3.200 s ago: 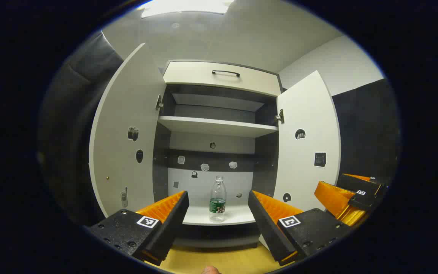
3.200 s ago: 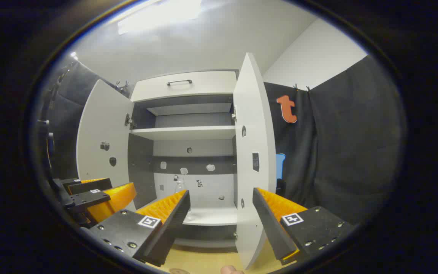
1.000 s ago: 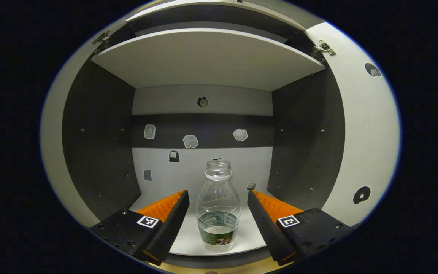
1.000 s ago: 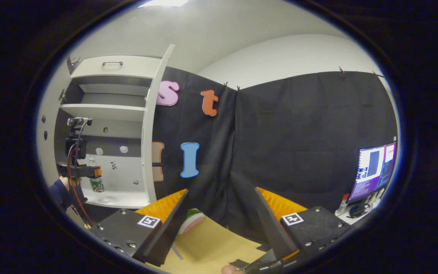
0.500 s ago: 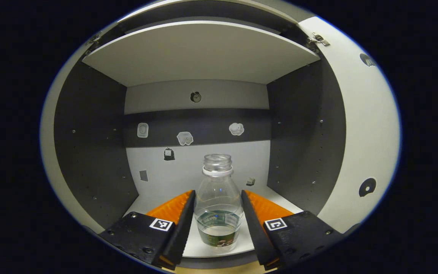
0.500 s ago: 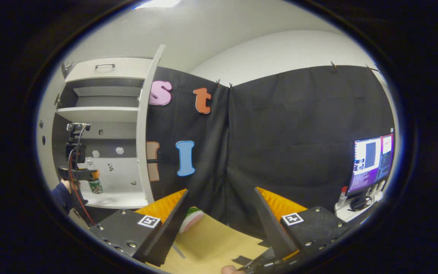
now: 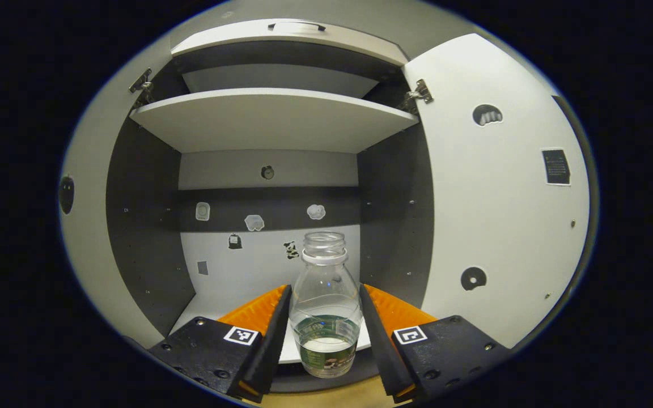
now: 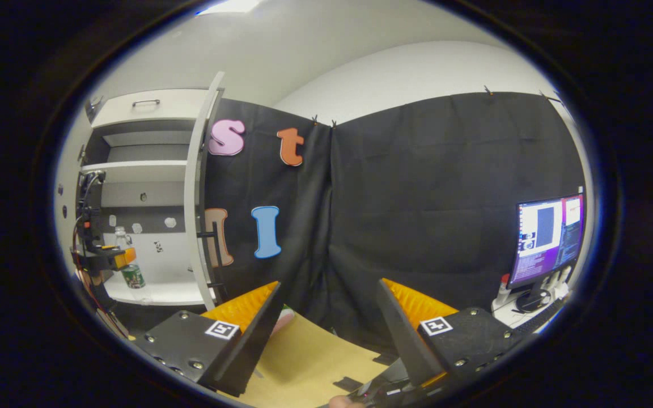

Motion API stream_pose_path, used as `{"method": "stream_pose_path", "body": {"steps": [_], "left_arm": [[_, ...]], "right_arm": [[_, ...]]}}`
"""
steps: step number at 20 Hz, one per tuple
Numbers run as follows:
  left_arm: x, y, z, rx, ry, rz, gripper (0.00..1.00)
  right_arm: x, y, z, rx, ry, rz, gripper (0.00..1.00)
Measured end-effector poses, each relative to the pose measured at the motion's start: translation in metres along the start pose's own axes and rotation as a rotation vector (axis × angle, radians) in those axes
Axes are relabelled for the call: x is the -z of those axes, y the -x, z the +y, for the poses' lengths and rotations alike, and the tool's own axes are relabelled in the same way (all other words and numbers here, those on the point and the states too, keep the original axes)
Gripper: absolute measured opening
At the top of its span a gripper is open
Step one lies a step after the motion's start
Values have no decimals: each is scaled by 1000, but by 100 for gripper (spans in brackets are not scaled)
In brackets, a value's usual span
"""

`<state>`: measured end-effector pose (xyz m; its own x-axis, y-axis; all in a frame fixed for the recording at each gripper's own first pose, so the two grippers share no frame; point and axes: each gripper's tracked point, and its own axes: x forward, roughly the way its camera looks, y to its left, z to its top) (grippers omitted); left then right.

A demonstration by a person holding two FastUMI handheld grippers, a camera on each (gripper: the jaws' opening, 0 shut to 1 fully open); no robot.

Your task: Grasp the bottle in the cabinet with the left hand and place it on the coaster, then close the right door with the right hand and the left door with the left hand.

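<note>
Between the left claw's (image 7: 324,317) closed fingers sits the gripped bottle (image 7: 325,306).

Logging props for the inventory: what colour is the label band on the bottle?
Green, wrapped around the clear bottle; best seen in the left gripper view.

This is a recording booth set up as a mock household corner, not a lived-in home. In the right gripper view, black cloth (image 8: 417,198) hangs clipped along a white wall from 12 to 3 o'clock, and a lit computer monitor (image 8: 547,238) stands on a desk at 3 o'clock. A white cabinet (image 7: 270,119) with dark inner walls fills the left gripper view; its doors (image 7: 496,187) stand open at 3 o'clock. Small picture stickers (image 7: 254,222) dot its back panel and doors. A bare tan tabletop (image 8: 304,362) lies at 6 o'clock.
</note>
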<state>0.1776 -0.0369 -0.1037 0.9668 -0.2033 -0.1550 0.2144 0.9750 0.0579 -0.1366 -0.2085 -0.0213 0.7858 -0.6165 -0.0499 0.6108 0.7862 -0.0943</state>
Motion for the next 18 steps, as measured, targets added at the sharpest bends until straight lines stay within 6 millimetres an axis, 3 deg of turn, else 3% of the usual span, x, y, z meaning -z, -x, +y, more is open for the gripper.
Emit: {"method": "stream_pose_path", "body": {"steps": [6, 13, 18], "left_arm": [[42, 43, -8, 22, 29, 67, 72], [112, 81, 5, 19, 101, 154, 72], [154, 100, 13, 49, 109, 180, 72]], "right_arm": [[-15, -1, 6, -69, 10, -22, 100], [-22, -1, 15, -129, 11, -44, 100], [-22, -13, 24, -157, 35, -50, 100]]}}
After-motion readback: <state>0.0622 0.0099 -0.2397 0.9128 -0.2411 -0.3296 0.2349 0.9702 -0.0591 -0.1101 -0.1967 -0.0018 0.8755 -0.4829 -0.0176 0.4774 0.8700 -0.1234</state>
